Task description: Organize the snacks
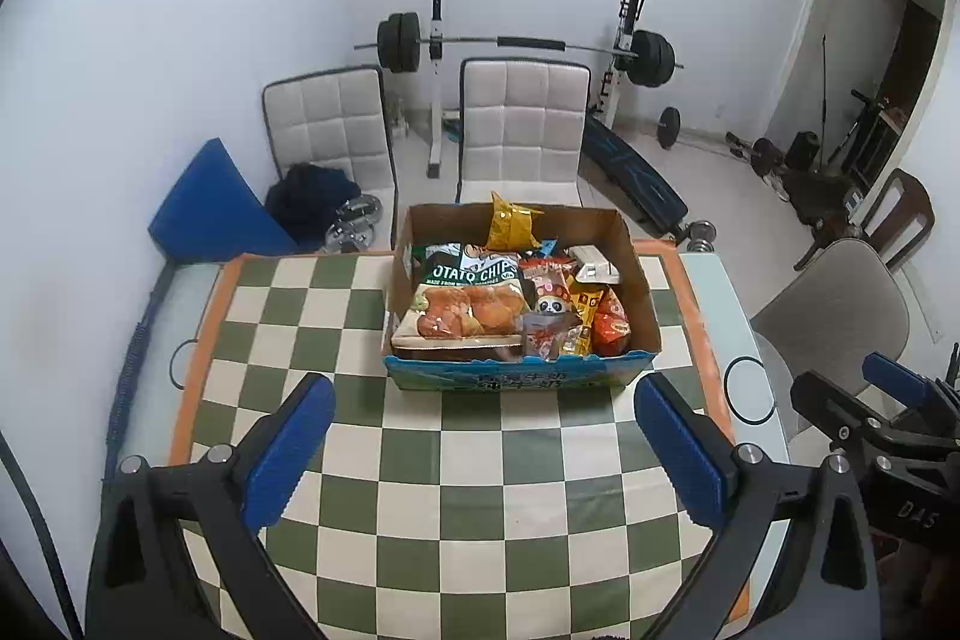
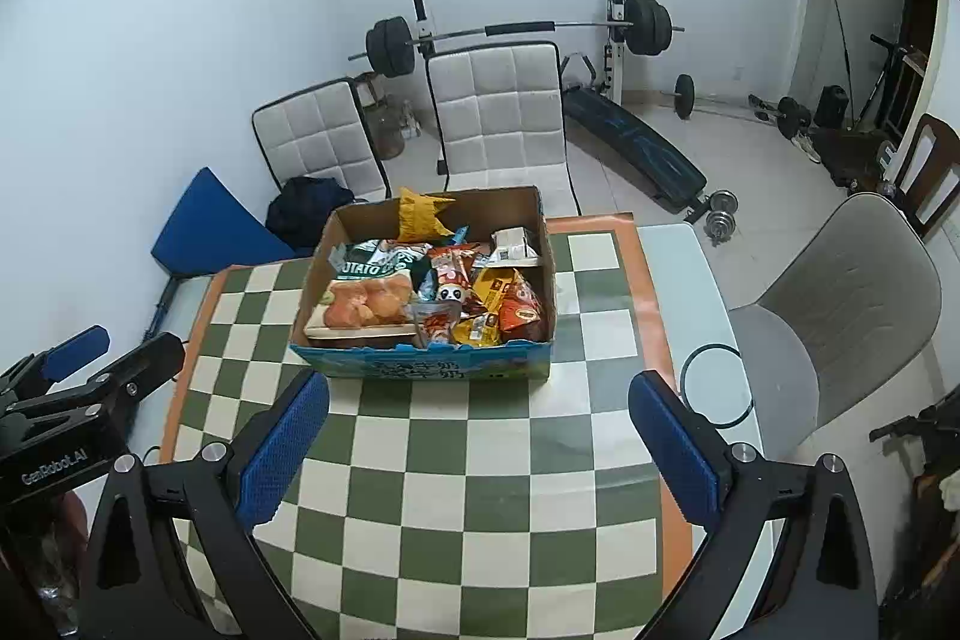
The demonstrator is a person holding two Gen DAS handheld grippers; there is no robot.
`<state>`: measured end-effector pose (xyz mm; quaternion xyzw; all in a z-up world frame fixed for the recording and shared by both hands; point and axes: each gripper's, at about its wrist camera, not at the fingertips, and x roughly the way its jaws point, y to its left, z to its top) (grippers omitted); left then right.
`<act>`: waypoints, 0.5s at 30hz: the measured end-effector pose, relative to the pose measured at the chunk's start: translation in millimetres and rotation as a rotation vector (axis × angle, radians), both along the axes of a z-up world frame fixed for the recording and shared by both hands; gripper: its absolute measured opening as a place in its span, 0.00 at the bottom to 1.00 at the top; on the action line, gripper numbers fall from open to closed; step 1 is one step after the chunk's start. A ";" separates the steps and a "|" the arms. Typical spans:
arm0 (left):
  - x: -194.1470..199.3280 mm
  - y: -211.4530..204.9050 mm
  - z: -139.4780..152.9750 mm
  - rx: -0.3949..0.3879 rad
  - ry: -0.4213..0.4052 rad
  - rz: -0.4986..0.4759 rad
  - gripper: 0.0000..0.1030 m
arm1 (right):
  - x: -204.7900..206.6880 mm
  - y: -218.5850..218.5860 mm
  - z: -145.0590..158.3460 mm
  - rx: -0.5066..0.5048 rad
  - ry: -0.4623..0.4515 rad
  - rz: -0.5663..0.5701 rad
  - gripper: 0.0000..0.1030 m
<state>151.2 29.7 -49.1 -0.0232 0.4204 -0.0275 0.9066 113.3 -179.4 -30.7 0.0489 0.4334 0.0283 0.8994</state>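
Both sets of fingers spread wide, empty, above the near part of the surface.

Left gripper point(image 1: 483, 436) and right gripper point(image 2: 477, 433): blue pads point(image 1: 288, 451) apart, nothing held, short of the one cardboard box point(image 1: 516, 379) at the far edge of the checkered surface point(image 1: 468, 508). Snacks all inside the box: one potato chip bag point(image 1: 468, 271), one flat orange-print pack point(image 1: 465, 316), one yellow pouch point(image 1: 510, 220) upright at the far wall, one panda packet point(image 1: 549, 304), several smaller packets too crowded to count. Advised: approach from above, take a top packet by one free edge, avoid the box walls. Two white chairs point(image 1: 522, 123) behind.
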 end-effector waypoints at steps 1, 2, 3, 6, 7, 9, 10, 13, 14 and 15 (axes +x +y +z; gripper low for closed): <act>-3.2 0.6 2.0 -0.003 -0.004 0.001 0.99 | -4.9 0.6 3.6 -0.002 -0.004 0.001 0.99; -7.0 1.5 4.3 -0.011 -0.007 0.000 0.99 | -10.6 1.4 7.7 -0.006 -0.010 0.004 0.99; -10.3 2.0 5.7 -0.017 -0.009 -0.001 0.99 | -13.9 1.7 10.3 -0.011 -0.015 0.005 0.99; -20.0 2.1 9.6 -0.029 -0.010 -0.003 0.99 | -24.8 3.5 19.0 -0.040 -0.034 0.008 0.99; -22.0 2.4 9.8 -0.032 -0.012 -0.003 0.99 | -27.0 3.7 21.0 -0.046 -0.037 0.009 0.99; -26.8 1.4 11.3 -0.029 -0.019 -0.006 0.99 | -30.5 4.1 24.2 -0.051 -0.045 0.008 0.99; -27.9 0.7 11.6 -0.025 -0.022 -0.007 0.99 | -32.5 4.1 25.7 -0.057 -0.050 0.007 0.99; -28.0 0.1 11.7 -0.017 -0.040 0.002 0.99 | -35.2 5.5 26.7 -0.075 -0.062 0.001 1.00; -28.2 1.2 11.2 -0.015 -0.044 0.007 0.99 | -34.9 5.3 25.9 -0.075 -0.068 -0.002 1.00; -27.8 2.0 10.8 -0.013 -0.048 0.013 0.99 | -34.7 5.6 25.3 -0.072 -0.072 -0.003 1.00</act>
